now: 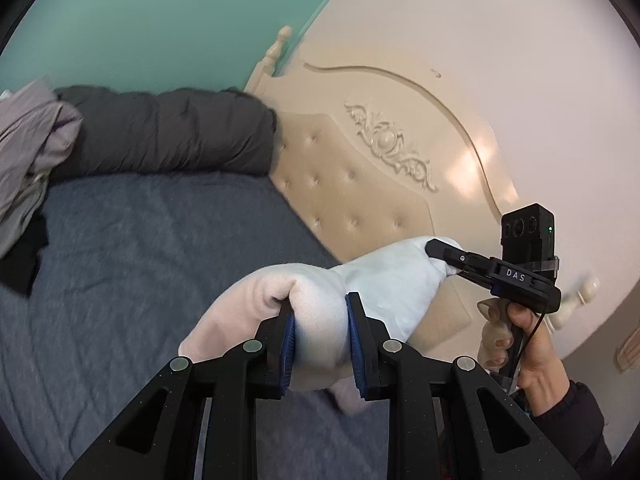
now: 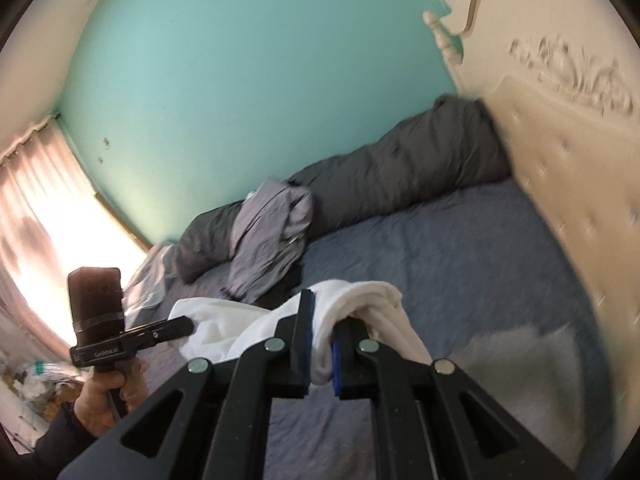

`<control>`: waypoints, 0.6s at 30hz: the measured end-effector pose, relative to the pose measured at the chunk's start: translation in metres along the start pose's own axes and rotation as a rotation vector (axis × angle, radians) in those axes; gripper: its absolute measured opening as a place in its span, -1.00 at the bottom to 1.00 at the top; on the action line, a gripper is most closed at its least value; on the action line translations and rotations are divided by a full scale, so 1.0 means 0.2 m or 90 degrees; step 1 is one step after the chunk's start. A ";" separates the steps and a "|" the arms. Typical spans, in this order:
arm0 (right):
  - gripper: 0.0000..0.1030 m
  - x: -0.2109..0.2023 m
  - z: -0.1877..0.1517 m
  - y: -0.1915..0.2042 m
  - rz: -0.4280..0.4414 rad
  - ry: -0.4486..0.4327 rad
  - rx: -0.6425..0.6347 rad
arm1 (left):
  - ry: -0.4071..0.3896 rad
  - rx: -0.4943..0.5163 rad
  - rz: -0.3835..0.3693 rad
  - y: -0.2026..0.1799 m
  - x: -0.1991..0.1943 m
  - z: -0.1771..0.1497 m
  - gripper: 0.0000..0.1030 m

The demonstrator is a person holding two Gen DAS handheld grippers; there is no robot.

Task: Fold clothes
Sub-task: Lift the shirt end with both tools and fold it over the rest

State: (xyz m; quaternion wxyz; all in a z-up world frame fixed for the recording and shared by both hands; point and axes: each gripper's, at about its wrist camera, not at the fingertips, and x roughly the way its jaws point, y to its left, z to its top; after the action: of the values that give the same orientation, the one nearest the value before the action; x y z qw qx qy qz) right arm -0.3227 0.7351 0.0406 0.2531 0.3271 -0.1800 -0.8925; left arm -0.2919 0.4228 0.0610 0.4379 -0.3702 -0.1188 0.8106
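both grippers, left gripper point(image 1: 320, 336) and right gripper point(image 2: 322, 344), clamping white garment point(image 1: 384, 280), lifting it above bed point(image 1: 160, 240). guessing next: spreading it flat near headboard point(image 1: 360, 168).

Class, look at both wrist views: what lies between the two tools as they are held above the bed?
The white garment spans the stretch, pinched by the left tool and the right tool; both views show it.

"DAS" on right gripper point(image 1: 450, 262)

Headboard point(image 2: 568, 168) motion-blurred, clothes pile point(image 1: 24, 152) cut off at edge
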 end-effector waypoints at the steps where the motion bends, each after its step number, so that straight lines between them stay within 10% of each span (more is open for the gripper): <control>1: -0.87 -0.01 0.06 -0.04 -0.011 -0.010 -0.004 | -0.004 0.006 0.001 -0.02 0.05 0.04 -0.51; 9: -0.87 -0.17 0.14 -0.41 -0.126 -0.011 -0.020 | 0.000 0.034 -0.029 -0.22 0.55 0.17 -0.51; 18: -0.87 -0.25 -0.57 -1.00 -0.172 0.113 0.093 | 0.174 -0.063 -0.071 -0.20 1.15 -0.64 -0.51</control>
State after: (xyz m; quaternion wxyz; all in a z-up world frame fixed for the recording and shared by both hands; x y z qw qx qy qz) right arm -0.2791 0.9073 -0.1137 0.1210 0.4431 -0.1760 -0.8707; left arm -0.2558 0.6118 -0.1217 0.4756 -0.4912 -0.1184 0.7201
